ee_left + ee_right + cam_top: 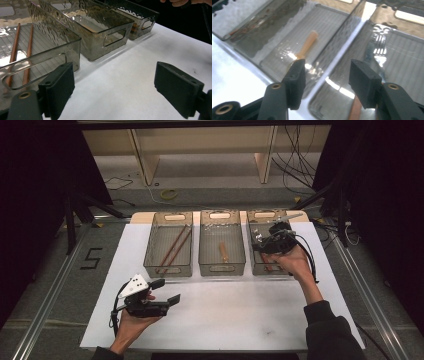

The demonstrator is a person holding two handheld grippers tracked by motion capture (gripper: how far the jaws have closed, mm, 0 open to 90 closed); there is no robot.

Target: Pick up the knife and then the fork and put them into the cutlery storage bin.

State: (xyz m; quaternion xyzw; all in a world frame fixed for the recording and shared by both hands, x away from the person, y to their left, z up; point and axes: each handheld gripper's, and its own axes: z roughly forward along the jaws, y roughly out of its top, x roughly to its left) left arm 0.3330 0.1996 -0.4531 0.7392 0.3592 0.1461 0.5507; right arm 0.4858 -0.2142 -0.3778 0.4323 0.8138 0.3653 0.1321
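Observation:
Three smoky clear bins stand in a row on the white table (225, 315). The left bin (168, 268) holds two wooden chopsticks (174, 247) (15, 50). A short wooden-handled piece (223, 252) (308, 43) lies in the middle bin (222, 267). In the right bin (265, 215) lies a fork (378, 43) with a brown handle (355, 107). My right gripper (257, 242) (327, 80) hovers over the wall between the middle and right bins, open with nothing between its jaws. My left gripper (167, 291) (117, 85) rests open near the table's front left, pointing at the bins.
Beyond the table's far edge are wooden shelf legs (144, 155), loose cables (295, 165) and a roll of yellow tape (169, 194) on the floor. Dark stands (75, 205) flank the table at both sides. Bare white surface stretches in front of the bins.

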